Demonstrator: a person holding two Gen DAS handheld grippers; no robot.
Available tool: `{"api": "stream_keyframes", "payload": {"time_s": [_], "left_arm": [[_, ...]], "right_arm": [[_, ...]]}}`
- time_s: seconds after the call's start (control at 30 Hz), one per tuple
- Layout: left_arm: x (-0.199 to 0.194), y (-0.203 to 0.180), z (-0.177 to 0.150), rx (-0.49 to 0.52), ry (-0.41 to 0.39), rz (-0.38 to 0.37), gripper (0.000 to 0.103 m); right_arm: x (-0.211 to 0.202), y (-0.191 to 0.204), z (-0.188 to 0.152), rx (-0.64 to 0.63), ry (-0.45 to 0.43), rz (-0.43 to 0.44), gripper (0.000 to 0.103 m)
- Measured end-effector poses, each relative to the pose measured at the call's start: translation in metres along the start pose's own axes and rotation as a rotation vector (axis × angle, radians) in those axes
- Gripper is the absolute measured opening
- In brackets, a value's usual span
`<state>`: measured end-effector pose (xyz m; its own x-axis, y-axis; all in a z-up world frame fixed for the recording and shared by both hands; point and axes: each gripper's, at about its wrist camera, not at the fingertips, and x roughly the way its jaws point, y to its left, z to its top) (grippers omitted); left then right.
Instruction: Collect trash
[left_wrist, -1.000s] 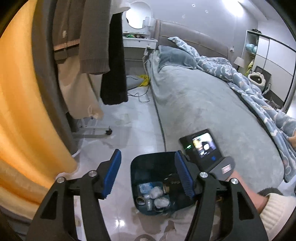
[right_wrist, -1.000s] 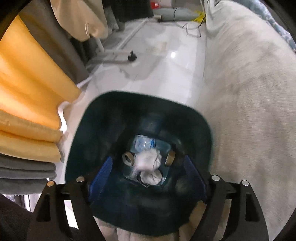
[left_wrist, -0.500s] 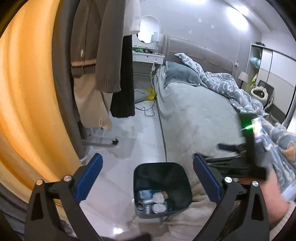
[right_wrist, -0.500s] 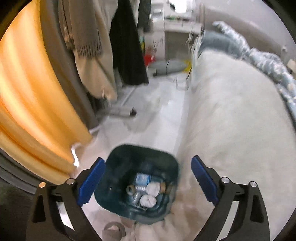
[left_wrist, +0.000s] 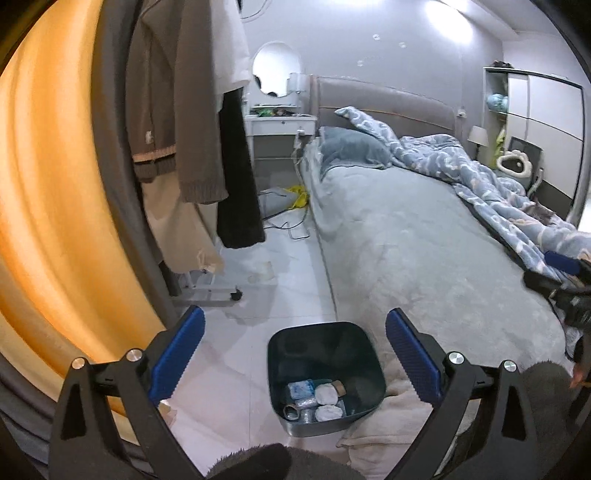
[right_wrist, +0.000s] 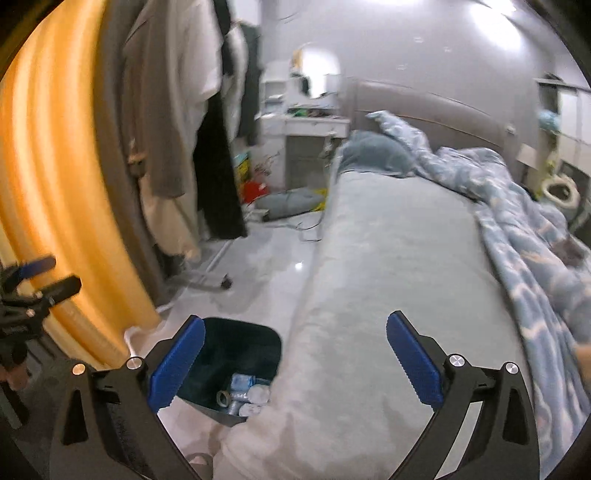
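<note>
Grey bed (left_wrist: 413, 236), orange curtain (left_wrist: 48, 206), white tile floor (left_wrist: 288, 288), round mirror (left_wrist: 275, 68).

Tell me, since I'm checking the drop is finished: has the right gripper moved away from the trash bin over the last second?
Yes. The right gripper has pulled up and back: the trash bin, which filled its view, now sits small at lower left beside the bed.

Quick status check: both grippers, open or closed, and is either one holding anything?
Left gripper: open, holding nothing, above the trash bin.
Right gripper: open, holding nothing, over the bed.
</note>
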<state>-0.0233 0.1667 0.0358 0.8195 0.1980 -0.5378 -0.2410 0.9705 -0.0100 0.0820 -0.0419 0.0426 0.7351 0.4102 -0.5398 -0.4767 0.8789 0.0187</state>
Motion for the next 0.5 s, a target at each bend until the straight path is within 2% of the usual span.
{"api": "stream_keyframes", "payload": {"time_s": [0.1, 0.17, 0.23, 0.4, 0.5], "left_arm": [[-0.001, -0.005, -0.003, -0.019, 0.005, 0.001, 0.1], [-0.003, -0.009, -0.004, -0.023, 0.004, -0.008, 0.1], [-0.002, -0.015, -0.008, -0.022, 0.009, -0.032, 0.1], [-0.003, -0.035, -0.009, 0.023, -0.003, -0.022, 0.1], [0.001, -0.038, -0.008, 0.019, 0.016, -0.032, 0.1]], "right_arm": [[-0.029, -0.019, -0.008, -0.004, -0.064, -0.073, 0.1], [-0.033, -0.026, -0.016, -0.006, -0.075, -0.091, 0.1], [-0.033, -0.035, -0.031, -0.007, -0.061, -0.084, 0.1], [-0.049, -0.043, -0.035, -0.048, -0.081, -0.045, 0.1], [-0.057, -0.051, -0.037, -0.049, -0.094, -0.042, 0.1]]}}
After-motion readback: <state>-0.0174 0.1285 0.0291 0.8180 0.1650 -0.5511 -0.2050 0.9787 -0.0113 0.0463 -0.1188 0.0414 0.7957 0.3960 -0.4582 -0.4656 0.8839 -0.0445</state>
